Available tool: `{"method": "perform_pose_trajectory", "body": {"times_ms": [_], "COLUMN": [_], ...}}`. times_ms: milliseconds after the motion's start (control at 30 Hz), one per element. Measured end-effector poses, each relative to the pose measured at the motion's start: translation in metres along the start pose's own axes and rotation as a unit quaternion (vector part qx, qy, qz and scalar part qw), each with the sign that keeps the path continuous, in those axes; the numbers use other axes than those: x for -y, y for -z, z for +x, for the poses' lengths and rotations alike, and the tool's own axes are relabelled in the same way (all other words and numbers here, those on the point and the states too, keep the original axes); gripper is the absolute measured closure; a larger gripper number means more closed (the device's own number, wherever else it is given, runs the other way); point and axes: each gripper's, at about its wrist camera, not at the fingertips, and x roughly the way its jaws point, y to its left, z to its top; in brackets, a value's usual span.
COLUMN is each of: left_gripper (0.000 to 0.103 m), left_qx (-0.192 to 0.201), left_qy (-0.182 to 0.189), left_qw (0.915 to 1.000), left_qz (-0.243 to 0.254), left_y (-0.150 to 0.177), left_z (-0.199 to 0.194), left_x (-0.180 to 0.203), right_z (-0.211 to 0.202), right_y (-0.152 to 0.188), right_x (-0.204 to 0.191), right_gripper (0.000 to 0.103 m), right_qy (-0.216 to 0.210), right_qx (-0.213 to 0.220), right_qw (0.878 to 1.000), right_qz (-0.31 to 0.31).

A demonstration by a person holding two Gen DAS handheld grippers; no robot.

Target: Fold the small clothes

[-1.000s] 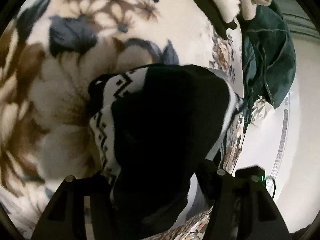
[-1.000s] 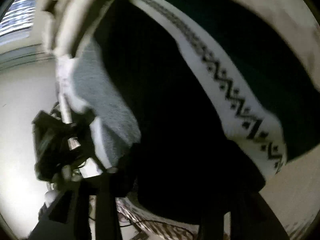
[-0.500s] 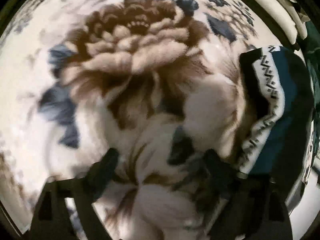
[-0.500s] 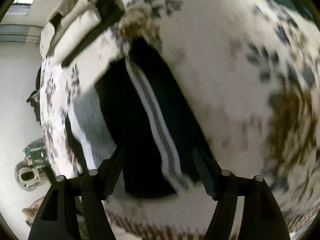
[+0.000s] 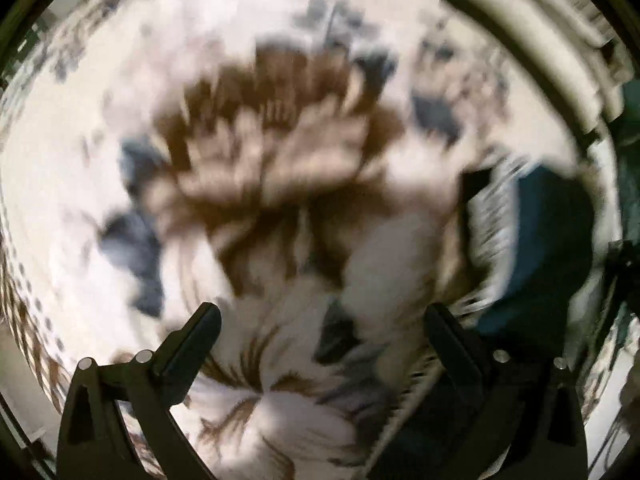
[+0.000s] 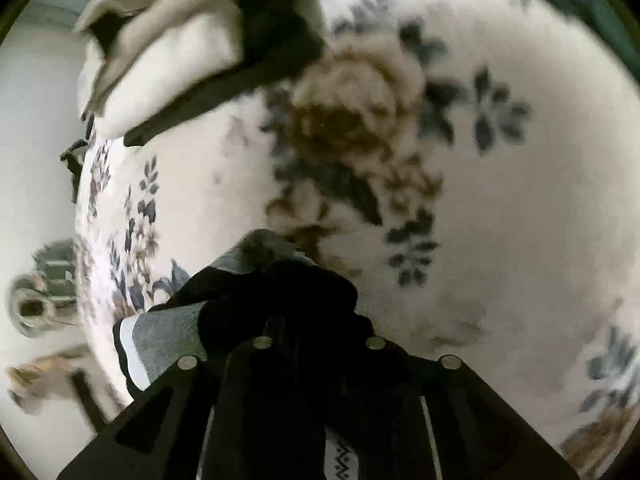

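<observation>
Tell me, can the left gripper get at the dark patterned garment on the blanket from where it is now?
Probably yes. The left gripper is wide open with only floral blanket between its fingers, and nothing covers the garment off to its right. The right gripper is closing on the garment, bunched between its fingers.

One dark garment [image 6: 280, 300]; one floral blanket [image 6: 500, 220]; perhaps more.

Home: floral fleece blanket [image 6: 500, 208], folded clothes [image 6: 168, 64]
</observation>
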Motion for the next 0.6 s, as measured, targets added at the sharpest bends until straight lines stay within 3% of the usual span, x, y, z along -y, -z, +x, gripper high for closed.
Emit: {"method": "perform_pose_trajectory", "body": {"times_ms": [133, 200, 300, 333, 400, 567, 600], "left_gripper": [0.000, 0.000, 0.001, 0.025, 0.074, 0.074, 0.068], "left_qx": [0.012, 0.002, -0.034, -0.045, -0.054, -0.059, -0.064], "left_qy": [0.079, 0.115, 0.138, 0.140, 0.181, 0.185, 0.185], "left_qw": [0.9968, 0.9932, 0.9889, 0.9881, 0.9819, 0.9809, 0.9805], "left_qz": [0.004, 0.018, 0.045, 0.046, 0.014, 0.017, 0.021], "left_y": [-0.022, -0.036, -0.059, -0.061, -0.073, -0.087, -0.086], "left_z": [-0.021, -0.014, 0.014, 0.024, 0.042, 0.038, 0.039], "left_x": [0.016, 0.040, 0.066, 0.077, 0.081, 0.084, 0.086], "right_z": [-0.043, -0.057, -0.056, -0.050, -0.035, -0.009, -0.007], "right_y": [0.004, -0.001, -0.014, -0.017, -0.022, -0.024, -0.023], "right_x": [-0.020, -0.025, -0.024, -0.023, -0.020, -0.002, 0.004], "right_gripper": [0.089, 0.089, 0.089, 0.089, 0.089, 0.086, 0.085], "right_qy": [0.004, 0.008, 0.024, 0.028, 0.044, 0.067, 0.063], "right_qx": [0.057, 0.078, 0.075, 0.071, 0.059, 0.031, 0.020], "right_qw": [0.998, 0.997, 0.997, 0.997, 0.997, 0.997, 0.998], "right_qz": [-0.025, -0.025, -0.020, -0.016, -0.015, -0.005, 0.005]}}
